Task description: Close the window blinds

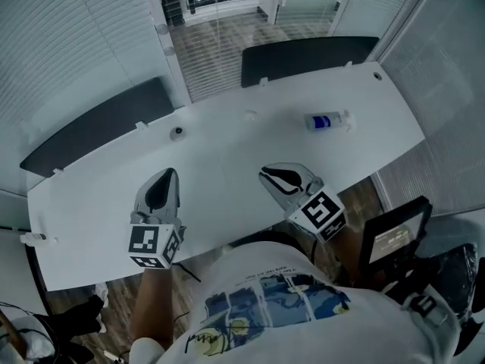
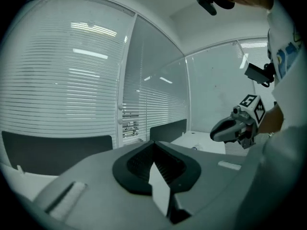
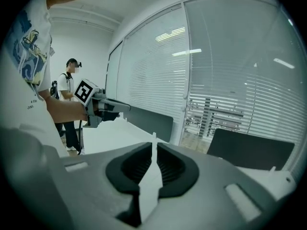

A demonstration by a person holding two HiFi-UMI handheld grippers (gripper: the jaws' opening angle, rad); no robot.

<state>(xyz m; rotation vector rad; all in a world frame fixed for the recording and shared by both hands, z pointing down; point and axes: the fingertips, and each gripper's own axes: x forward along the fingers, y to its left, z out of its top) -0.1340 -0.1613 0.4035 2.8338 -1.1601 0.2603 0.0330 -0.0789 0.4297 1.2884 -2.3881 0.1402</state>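
Window blinds at twelve o'clock stand part-open beyond the desk. The left gripper and right gripper, both closed and empty, should reach across for the blinds' control.

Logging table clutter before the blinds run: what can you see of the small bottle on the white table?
The small bottle looks like clear plastic with a blue label round its middle. It lies on its side on the white table, towards the far right end, its length running left to right. Only the tabletop touches it. Label print is unreadable.
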